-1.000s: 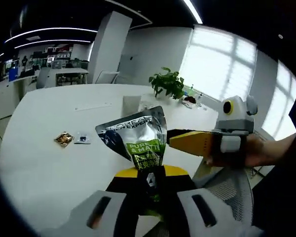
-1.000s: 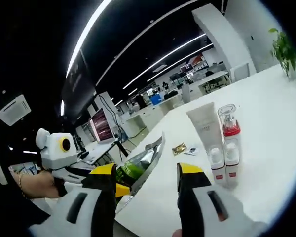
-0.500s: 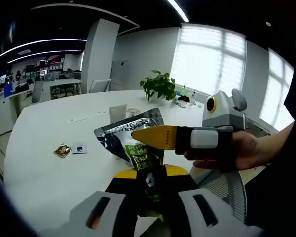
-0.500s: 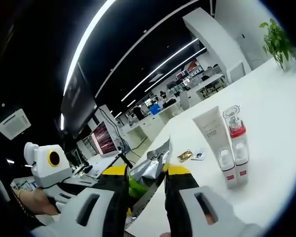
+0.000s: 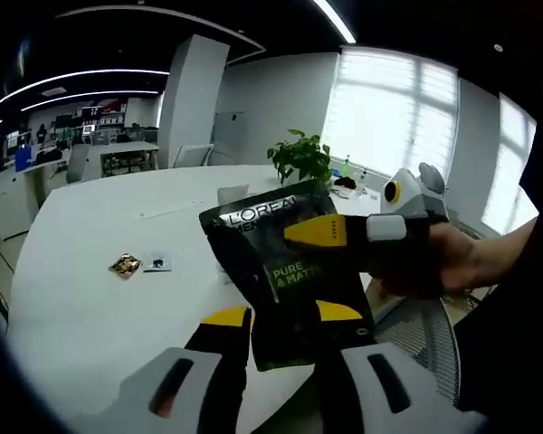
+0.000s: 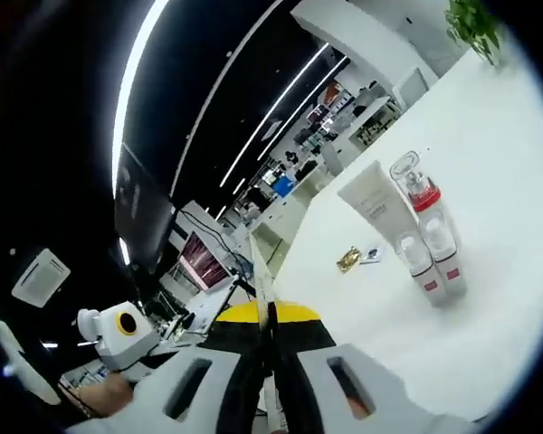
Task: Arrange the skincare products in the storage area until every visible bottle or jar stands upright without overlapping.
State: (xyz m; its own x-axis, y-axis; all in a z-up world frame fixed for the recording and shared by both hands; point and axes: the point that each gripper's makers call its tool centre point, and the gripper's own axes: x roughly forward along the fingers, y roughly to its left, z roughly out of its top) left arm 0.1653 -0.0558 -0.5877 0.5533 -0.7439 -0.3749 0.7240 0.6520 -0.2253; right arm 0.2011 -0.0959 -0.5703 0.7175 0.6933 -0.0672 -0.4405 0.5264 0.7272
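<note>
A dark L'Oreal "Pure & Matte" pouch [image 5: 285, 271] hangs over the table's near edge, its flat front facing the left gripper view. My right gripper [image 5: 294, 233] comes in from the right, held by a hand, and is shut on the pouch's upper part. In the right gripper view the pouch [image 6: 261, 280] shows edge-on, pinched in the shut right gripper [image 6: 270, 312]. My left gripper [image 5: 282, 315] is open, one yellow tip on each side of the pouch's lower half. A white tube [image 6: 373, 201] and a clear bottle with a red collar [image 6: 423, 201] stand together on the white table [image 5: 81, 307].
Two small sachets [image 5: 125, 265] [image 6: 348, 259] lie flat on the table left of the tube. A potted plant [image 5: 300, 155] stands at the far edge. A mesh chair [image 5: 425, 348] sits under the right hand. Desks and monitors fill the office behind.
My left gripper has opened and let go of the pouch. My right gripper has shut on it. The pouch has risen and now faces the left gripper view flat.
</note>
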